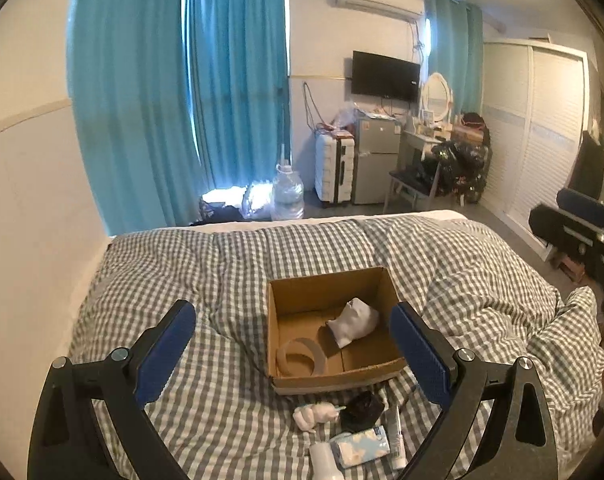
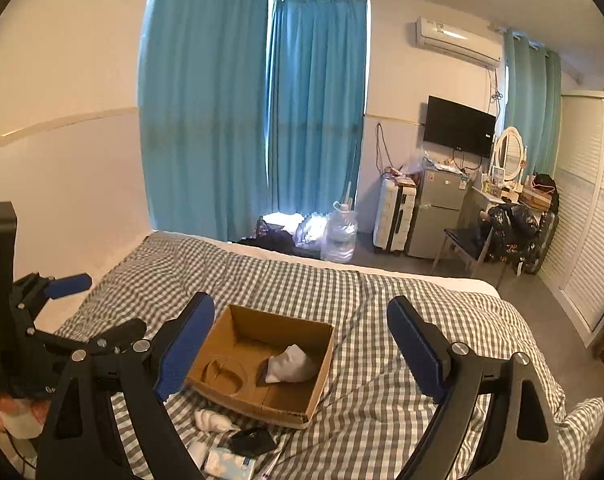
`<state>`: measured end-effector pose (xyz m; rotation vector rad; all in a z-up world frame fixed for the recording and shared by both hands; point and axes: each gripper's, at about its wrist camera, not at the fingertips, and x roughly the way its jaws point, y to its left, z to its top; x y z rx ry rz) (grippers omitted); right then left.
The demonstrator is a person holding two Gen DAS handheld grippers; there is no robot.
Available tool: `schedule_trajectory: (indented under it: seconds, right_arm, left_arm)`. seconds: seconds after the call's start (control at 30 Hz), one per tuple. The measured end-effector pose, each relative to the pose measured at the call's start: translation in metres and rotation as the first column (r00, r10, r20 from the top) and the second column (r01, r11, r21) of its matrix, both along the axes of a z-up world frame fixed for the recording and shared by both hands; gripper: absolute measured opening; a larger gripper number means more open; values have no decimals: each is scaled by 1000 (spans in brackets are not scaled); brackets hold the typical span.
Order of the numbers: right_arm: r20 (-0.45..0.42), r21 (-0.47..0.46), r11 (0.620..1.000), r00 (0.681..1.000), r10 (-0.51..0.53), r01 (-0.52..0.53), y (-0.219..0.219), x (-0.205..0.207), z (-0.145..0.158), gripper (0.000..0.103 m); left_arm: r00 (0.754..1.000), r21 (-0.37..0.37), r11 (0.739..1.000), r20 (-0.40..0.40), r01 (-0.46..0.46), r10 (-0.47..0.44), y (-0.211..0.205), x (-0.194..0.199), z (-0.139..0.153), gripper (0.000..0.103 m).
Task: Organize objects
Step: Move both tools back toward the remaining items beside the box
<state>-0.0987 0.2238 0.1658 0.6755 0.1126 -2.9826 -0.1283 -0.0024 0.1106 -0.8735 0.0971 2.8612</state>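
Left wrist view: the left gripper point(image 1: 291, 344) is wide open and holds nothing. The cardboard box point(image 1: 297, 292) sits on the checked quilt point(image 1: 181, 256), with small items point(image 1: 344, 424) at 6 o'clock and blue curtains point(image 1: 173, 92) at 11 o'clock.

Right wrist view: the right gripper point(image 2: 302, 344) is wide open and empty; the box point(image 2: 241, 394) lies at 7 o'clock and the wardrobe point(image 2: 594, 216) at 3 o'clock.

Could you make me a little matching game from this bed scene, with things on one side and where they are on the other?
Things:
1. white cloth bundle
2. tissue pack
3. water jug
4. cardboard box

Places:
A. on the floor by the blue curtains
B. inside the box
C. on the checked quilt, open top up
D. on the quilt in front of the box, nearest the camera

Pairs: 1-B, 2-D, 3-A, 4-C
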Motion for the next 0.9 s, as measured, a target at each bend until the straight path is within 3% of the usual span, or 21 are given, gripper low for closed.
schedule_trajectory:
  seconds: [0.17, 0.33, 0.5, 0.67, 0.9]
  right_arm:
    - [10, 16, 999, 999, 37, -37, -14, 30, -4, 88]
    - [43, 19, 997, 997, 69, -70, -27, 52, -32, 88]
    - [112, 27, 998, 992, 53, -57, -33, 61, -96, 88]
    - [250, 16, 999, 968, 33, -38, -32, 46, -168, 88]
    - [363, 10, 1000, 932, 18, -24, -29, 31, -225, 88]
  left_arm:
    - [999, 21, 999, -3, -47, 47, -10, 23, -4, 100]
    - [995, 4, 995, 21, -96, 96, -18, 43, -36, 101]
    - [988, 0, 991, 83, -132, 131, -26, 54, -93, 101]
    - [970, -53, 984, 164, -172, 178, -26, 52, -157, 101]
    - [952, -59, 991, 276, -123, 135, -8, 43, -217, 101]
